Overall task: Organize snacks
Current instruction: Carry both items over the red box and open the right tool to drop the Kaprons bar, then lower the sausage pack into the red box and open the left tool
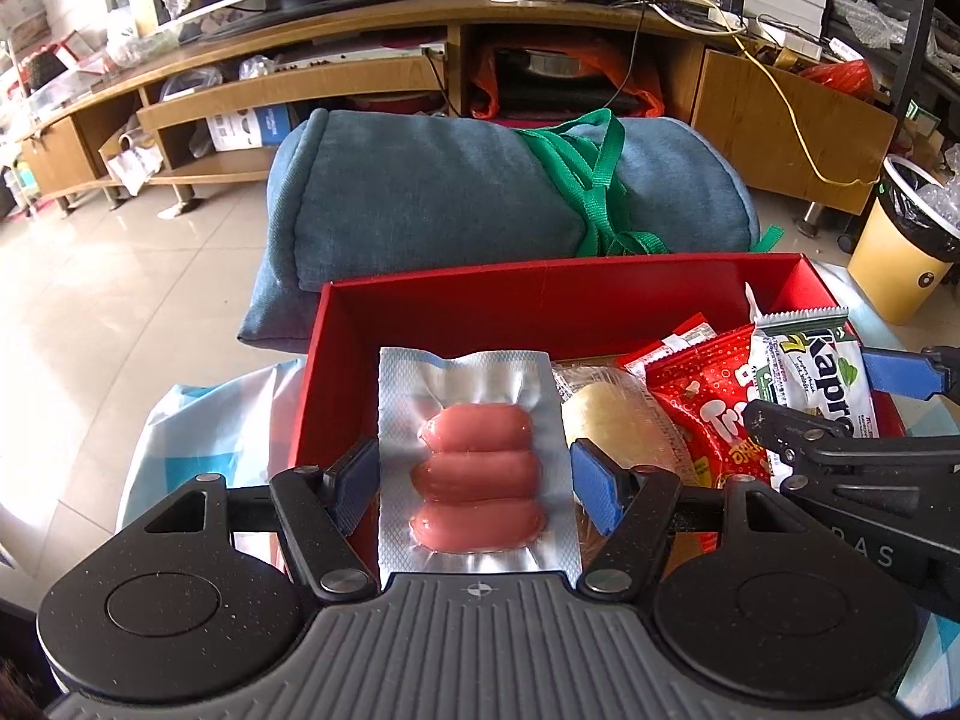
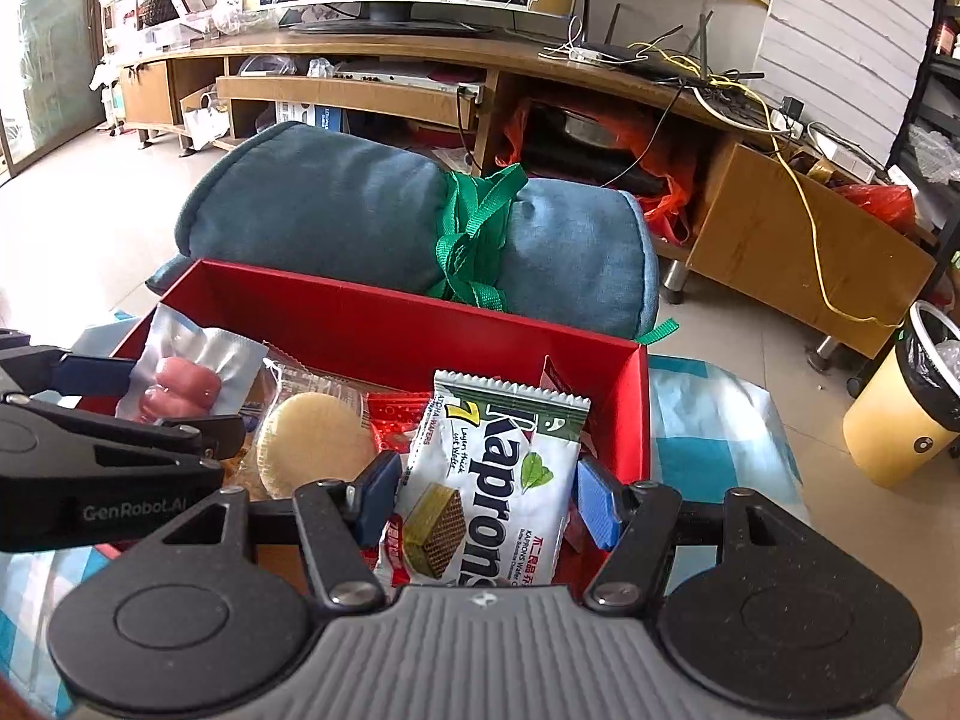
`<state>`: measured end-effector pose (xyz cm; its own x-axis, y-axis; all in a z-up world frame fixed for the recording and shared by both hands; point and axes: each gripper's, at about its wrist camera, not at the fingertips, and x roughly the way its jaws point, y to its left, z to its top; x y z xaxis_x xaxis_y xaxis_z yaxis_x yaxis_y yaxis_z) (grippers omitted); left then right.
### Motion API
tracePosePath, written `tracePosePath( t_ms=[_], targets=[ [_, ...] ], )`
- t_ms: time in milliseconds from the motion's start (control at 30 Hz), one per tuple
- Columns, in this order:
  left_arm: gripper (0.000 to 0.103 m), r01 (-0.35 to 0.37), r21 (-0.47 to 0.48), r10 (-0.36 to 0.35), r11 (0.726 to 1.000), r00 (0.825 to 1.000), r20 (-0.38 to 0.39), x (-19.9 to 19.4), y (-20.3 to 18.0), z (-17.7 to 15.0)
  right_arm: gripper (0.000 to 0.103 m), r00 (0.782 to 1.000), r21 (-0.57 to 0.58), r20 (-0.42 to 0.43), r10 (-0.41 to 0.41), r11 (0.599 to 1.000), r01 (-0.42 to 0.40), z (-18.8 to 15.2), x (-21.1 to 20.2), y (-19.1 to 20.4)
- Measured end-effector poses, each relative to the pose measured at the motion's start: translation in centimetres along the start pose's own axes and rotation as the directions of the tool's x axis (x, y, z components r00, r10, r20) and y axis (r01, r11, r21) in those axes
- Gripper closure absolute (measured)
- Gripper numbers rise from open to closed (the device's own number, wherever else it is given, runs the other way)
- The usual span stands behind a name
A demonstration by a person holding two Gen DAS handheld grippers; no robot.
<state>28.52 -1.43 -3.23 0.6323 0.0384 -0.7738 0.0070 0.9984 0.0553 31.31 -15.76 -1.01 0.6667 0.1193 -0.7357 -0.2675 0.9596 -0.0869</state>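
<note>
The left gripper (image 1: pixel 477 480) is gripping a silver pack of 3 sausages (image 1: pixel 477 474) between its jaws, over the left part of the red box (image 1: pixel 540 294). The right gripper (image 2: pixel 486 495) is clamping a Kaprons wafer packet (image 2: pixel 498 480) over the box's right part, beside a round biscuit (image 2: pixel 315 450).

Left gripper (image 1: pixel 477 483) and right gripper (image 2: pixel 489 504) angle downward side by side; both jaws clamped on something.
</note>
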Motion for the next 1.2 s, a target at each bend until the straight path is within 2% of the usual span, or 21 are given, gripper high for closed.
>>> tracePosePath(
  t_ms=[667, 1200],
  targets=[
    [0.028, -0.009, -0.004, 0.009, 1.000, 1.000, -0.021, 0.9, 0.0, 0.1, 0.045, 0.999, -0.014, -0.038, -0.007, 1.000, 0.006, -0.1, 1.2, 0.2],
    [0.028, -0.003, -0.013, 0.003, 1.000, 1.000, -0.025, 0.8, 0.0, 0.1, 0.045, 1.000, -0.011, -0.027, -0.005, 1.000, 0.005, 0.0, 0.8, 0.2]
  ],
)
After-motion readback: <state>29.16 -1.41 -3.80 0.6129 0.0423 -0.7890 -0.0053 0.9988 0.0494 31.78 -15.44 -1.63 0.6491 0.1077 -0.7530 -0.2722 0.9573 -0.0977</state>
